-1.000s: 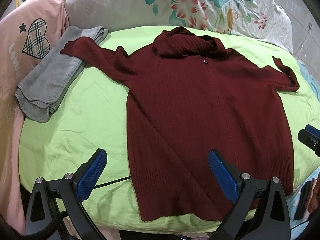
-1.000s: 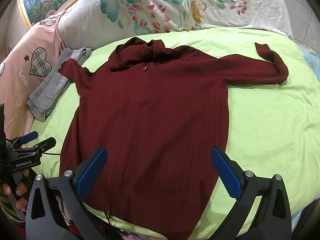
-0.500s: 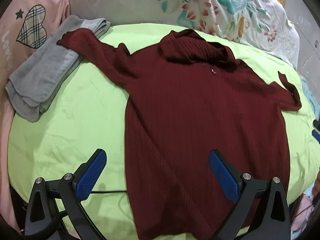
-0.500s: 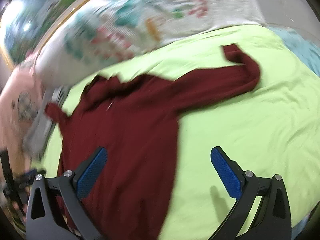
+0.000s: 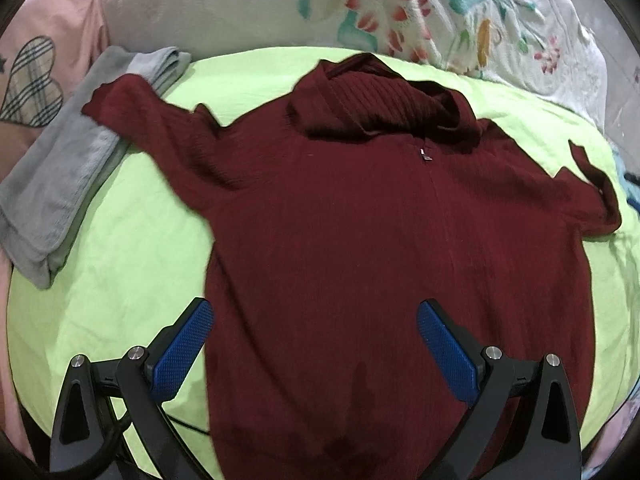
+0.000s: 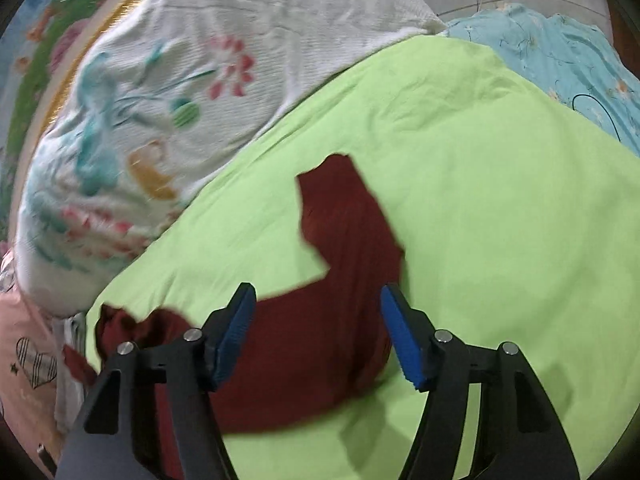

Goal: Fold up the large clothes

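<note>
**Right sleeve lies straight ahead of your right tongs**

Starting at the left: your left tongs (image 5: pixel 314 344) stand wide open and hold nothing, poised over the lower body of the dark red sweater (image 5: pixel 380 240), which lies spread flat on the green sheet (image 5: pixel 132 248) of the bed. Its left sleeve (image 5: pixel 148 120) reaches out onto the folded grey cloth (image 5: pixel 60 184).

Moving right, the right sleeve (image 6: pixel 344 240) is what your next move turns on. Its long axis runs away from your right tongs (image 6: pixel 318 332), the cuff at the far end, the cloth passing between the blue pads. Those jaws have just been closing and now stand partly open; the sleeve sits between them, but the pads do not press it yet. Your right hand is plainly the nearer one.

The left view shows the whole sweater and its collar (image 5: pixel 384 96); the right view, blurred, shows only the sleeve and the blue bedding (image 6: pixel 560 52) beyond.
</note>
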### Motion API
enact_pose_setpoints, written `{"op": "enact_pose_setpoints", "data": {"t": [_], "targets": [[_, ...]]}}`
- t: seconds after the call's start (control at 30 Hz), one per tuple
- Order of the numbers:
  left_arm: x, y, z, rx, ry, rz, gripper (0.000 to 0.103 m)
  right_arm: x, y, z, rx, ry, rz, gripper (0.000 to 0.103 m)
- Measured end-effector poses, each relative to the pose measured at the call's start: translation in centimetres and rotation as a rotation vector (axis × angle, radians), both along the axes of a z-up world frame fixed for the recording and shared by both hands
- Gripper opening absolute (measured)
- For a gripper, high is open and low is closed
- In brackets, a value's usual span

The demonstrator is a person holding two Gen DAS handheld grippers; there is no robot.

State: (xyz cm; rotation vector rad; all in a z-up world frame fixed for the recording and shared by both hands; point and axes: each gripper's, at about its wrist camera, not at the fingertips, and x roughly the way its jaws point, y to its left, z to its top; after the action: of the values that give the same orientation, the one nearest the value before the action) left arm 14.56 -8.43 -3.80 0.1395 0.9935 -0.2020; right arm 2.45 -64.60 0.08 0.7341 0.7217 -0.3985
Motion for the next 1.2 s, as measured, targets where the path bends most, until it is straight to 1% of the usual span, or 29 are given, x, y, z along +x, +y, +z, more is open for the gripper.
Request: {"op": "enact_pose_setpoints", "data": {"t": [0.1,0.17,0.27,0.33,0.4,0.43,0.47,0.5,0.53,0.57,0.67,0.73,0.83,0.87,0.93,0.97,1.07,1.1,1.2], "targets": [[1.1,-1.3,-0.8,0.016,0.014,-0.017,0.102,2.0,-2.8,-1.3,0.01,0.022,-0.019,0.061],[1.9,-2.0,-1.3,0.021,0.023,-0.026,0.102,3.6,-4.6,-2.4,0.011,0.037,-0.022,0.056],[2.8,-2.6,-1.9,0.024,0.036,-0.029,0.102,5.6,-6.8,-4.1,0.054,0.042,-0.005,0.056],[3.3,-2.9,-2.5,0.025,0.047,-0.03,0.102,6.8,-7.5,-5.0,0.047,0.066,0.014,0.056],[3.8,-3.3,-3.0,0.027,0.059,-0.033,0.101,7.8,-7.8,-5.3,0.041,0.074,0.041,0.053],[3.8,-3.5,-3.2,0.028,0.062,-0.036,0.101,8.4,-7.8,-5.4,0.031,0.073,0.064,0.046],[3.9,-3.7,-3.4,0.029,0.064,-0.041,0.101,8.9,-7.8,-5.4,0.02,0.078,0.074,0.034],[3.9,-3.8,-3.5,0.029,0.066,-0.044,0.101,9.2,-7.8,-5.4,0.006,0.087,0.081,0.025],[3.9,-3.9,-3.6,0.028,0.068,-0.049,0.101,9.5,-7.7,-5.4,-0.006,0.101,0.081,0.005],[3.9,-4.0,-3.7,0.027,0.07,-0.052,0.101,9.5,-7.5,-5.3,-0.013,0.102,0.079,0.005],[3.7,-4.0,-3.7,0.017,0.069,-0.057,0.101,8.6,-6.4,-3.8,-0.033,0.043,0.06,0.005],[3.6,-3.8,-3.6,0.002,0.068,-0.056,0.101,8.3,-4.9,-2.6,-0.046,0.019,0.054,0.005],[3.5,-3.4,-3.1,-0.023,0.061,-0.051,0.101,7.9,-0.6,-0.4,-0.082,0.003,0.075,0.005],[3.5,-3.2,-3.0,-0.032,0.059,-0.048,0.101,7.7,1.4,0.3,-0.088,-0.008,0.088,0.005],[3.3,-2.7,-2.7,-0.049,0.058,-0.04,0.101,8.0,5.3,1.1,-0.112,-0.001,0.099,0.005],[3.3,-2.4,-2.5,-0.06,0.058,-0.035,0.101,8.1,7.9,1.4,-0.113,-0.021,0.12,0.005],[3.2,-1.3,-2.0,-0.084,0.053,-0.023,0.101,8.7,15.1,1.5,-0.086,-0.077,0.202,0.005],[3.1,-0.6,-1.7,-0.093,0.048,-0.016,0.101,9.1,18.0,1.2,-0.06,-0.102,0.242,0.005],[2.8,1.2,-1.3,-0.114,0.038,0.002,0.101,10.6,24.5,0.3,-0.003,-0.147,0.341,0.005]]}}
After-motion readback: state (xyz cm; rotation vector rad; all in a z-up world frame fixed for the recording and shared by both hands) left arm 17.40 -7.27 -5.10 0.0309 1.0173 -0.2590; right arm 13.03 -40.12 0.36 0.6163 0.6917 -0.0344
